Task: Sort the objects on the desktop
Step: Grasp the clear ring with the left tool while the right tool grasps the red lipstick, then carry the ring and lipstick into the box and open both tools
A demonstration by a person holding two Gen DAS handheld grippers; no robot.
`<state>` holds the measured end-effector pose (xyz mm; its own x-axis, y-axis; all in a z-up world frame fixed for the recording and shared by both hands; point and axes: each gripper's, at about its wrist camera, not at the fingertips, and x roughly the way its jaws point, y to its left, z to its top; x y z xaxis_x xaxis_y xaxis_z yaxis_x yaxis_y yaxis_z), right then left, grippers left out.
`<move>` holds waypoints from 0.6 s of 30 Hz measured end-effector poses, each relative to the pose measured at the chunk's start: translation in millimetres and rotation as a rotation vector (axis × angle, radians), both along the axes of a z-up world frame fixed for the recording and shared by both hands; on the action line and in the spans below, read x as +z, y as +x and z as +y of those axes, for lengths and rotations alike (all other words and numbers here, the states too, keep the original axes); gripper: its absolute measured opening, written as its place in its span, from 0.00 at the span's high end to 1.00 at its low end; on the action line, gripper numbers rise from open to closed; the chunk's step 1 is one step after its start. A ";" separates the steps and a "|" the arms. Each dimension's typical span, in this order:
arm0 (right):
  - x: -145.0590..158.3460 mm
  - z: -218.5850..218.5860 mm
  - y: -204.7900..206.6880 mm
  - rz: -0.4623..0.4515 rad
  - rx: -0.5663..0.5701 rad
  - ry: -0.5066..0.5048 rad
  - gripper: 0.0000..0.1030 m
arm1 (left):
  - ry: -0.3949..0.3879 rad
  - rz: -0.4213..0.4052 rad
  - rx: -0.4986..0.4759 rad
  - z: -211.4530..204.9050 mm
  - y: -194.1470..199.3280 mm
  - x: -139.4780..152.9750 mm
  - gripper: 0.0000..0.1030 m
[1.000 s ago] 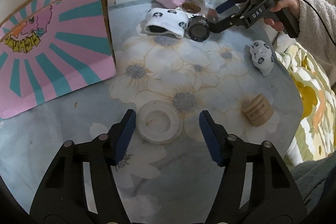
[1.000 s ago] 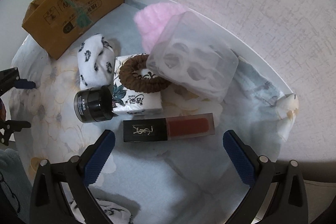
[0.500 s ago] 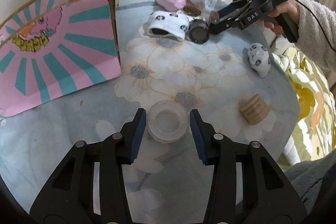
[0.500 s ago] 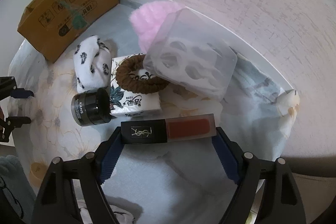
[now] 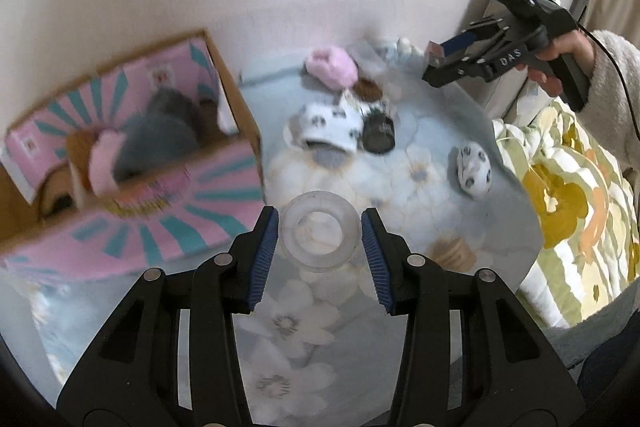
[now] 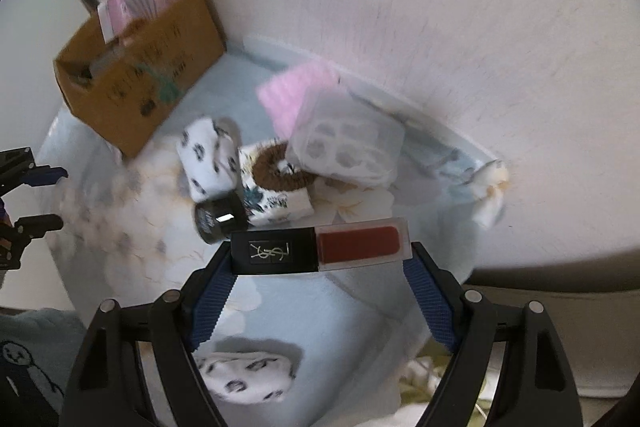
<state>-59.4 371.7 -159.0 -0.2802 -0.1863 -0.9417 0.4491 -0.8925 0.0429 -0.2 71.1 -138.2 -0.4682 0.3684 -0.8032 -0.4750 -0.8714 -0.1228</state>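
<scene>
My left gripper [image 5: 319, 227] is shut on a clear tape roll [image 5: 349, 227] and holds it above the flowered tablecloth [image 5: 304, 323]. The open pink-and-teal cardboard box [image 5: 132, 163] stands to its left, with soft items inside. My right gripper [image 6: 320, 255] is shut on a lipstick tube [image 6: 360, 242] with a black cap and a red body, gripped end to end and off the table. In the left wrist view the right gripper [image 5: 430, 65] hangs high at the back right, held by a hand [image 5: 560, 55]. The left gripper [image 6: 42, 199] shows at the left edge of the right wrist view.
On the table lie a pink fluffy item [image 5: 332, 67], a spotted sock [image 5: 328, 125], a black jar [image 5: 378, 137], a rolled sock [image 5: 474, 167] and a tan lid [image 5: 452, 251]. A brown hair tie [image 6: 276, 173] sits on a tissue pack, beside a clear plastic tray [image 6: 344, 143]. The wall is close behind.
The left jaws closed on the tape roll and the right jaws closed on the lipstick. Both grippers then rose off the table with them.
</scene>
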 end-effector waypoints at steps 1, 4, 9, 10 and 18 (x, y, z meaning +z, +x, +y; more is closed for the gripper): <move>10.0 -3.0 7.7 0.004 -0.011 -0.003 0.22 | -0.001 0.011 -0.004 -1.8 -3.4 8.8 0.61; 29.5 -4.0 1.1 0.011 -0.029 -0.012 0.22 | -0.009 0.028 -0.017 -7.6 -13.9 30.0 0.61; 46.3 -28.1 -13.9 0.035 -0.025 -0.013 0.22 | -0.027 0.054 -0.021 -21.3 -36.3 62.2 0.61; 53.8 -32.4 -14.3 0.043 -0.023 -0.021 0.22 | -0.031 0.059 -0.019 -25.1 -40.4 67.2 0.61; 94.5 -85.5 -28.2 0.100 0.008 -0.049 0.22 | -0.084 0.119 0.067 -77.4 -77.1 106.4 0.61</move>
